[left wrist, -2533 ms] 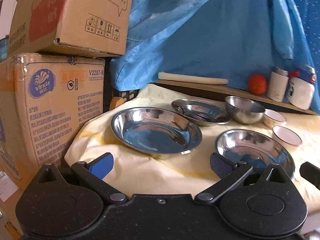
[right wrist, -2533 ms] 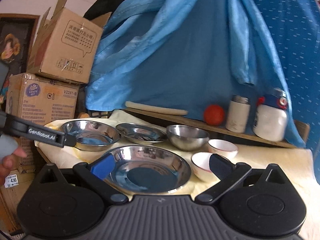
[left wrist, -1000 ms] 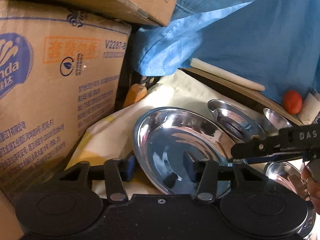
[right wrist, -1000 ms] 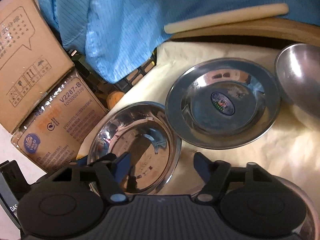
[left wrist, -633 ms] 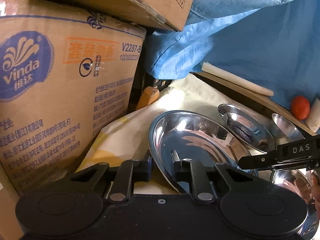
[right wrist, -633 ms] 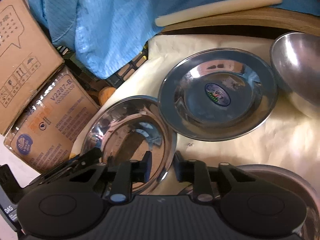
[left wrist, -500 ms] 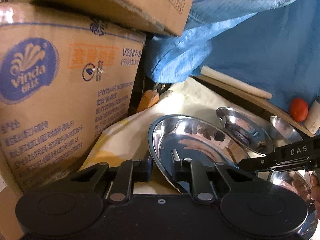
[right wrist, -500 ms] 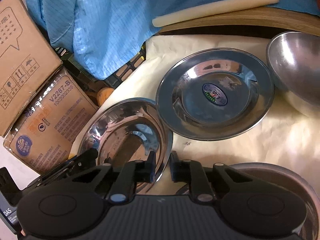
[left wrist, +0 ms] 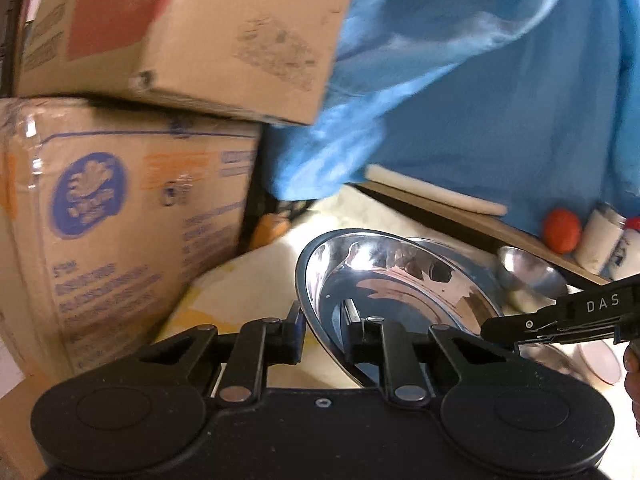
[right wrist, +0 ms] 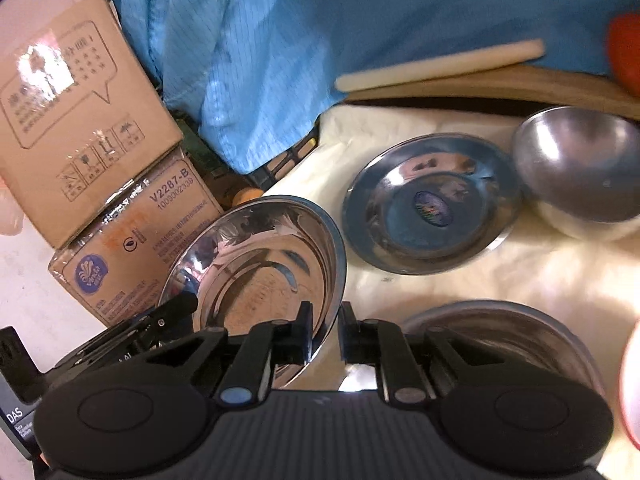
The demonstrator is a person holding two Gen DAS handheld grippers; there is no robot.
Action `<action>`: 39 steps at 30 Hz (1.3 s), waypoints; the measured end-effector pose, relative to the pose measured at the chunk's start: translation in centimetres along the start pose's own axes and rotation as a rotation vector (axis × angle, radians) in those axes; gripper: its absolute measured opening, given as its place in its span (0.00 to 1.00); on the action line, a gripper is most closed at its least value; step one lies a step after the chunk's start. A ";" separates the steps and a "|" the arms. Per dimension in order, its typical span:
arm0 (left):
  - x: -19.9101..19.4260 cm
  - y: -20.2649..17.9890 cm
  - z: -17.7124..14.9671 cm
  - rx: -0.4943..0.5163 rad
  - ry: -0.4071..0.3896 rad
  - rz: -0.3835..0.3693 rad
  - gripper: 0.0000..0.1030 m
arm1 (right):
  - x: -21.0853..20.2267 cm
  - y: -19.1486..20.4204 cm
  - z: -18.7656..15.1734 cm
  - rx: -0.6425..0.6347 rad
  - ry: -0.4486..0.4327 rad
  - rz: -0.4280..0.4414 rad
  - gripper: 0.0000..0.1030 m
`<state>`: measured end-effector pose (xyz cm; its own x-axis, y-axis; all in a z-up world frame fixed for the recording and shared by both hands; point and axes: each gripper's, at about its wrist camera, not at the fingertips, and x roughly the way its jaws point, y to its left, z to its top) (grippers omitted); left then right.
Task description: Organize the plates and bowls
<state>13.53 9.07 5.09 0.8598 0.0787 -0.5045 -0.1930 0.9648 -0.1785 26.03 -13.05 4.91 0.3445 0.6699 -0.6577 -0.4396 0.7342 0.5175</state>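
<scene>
Two claws pinch one steel plate (left wrist: 400, 280) by opposite rims: the left claw (left wrist: 322, 334) clamps its near edge, and the right claw (right wrist: 322, 334) clamps the other side, fingers nearly pressed together on the thin metal. It hangs tilted above the cream cloth (right wrist: 540, 272). Beyond lie a smaller plate (right wrist: 432, 204), then a steel bowl (right wrist: 580, 168).

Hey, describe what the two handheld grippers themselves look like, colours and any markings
Both are matte black plastic. The left gripper and right gripper each have two round housings, hinged linkage arms with silver pivot pins, and dark blue pads on the jaws. Seen side-on, each carries white lettering reading DAS. The right one's body is ribbed and has one blue pin.
</scene>
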 end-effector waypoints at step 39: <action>2.3 -9.8 -5.6 0.231 0.172 -0.212 0.33 | -8.7 -3.1 -6.9 -0.042 -0.004 -0.292 0.41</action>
<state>14.75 -1.58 0.98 0.7733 -0.1542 -0.6150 0.1104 0.9879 -0.1088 18.64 -21.95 5.28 0.4644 0.4317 -0.7733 -0.3553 0.8906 0.2838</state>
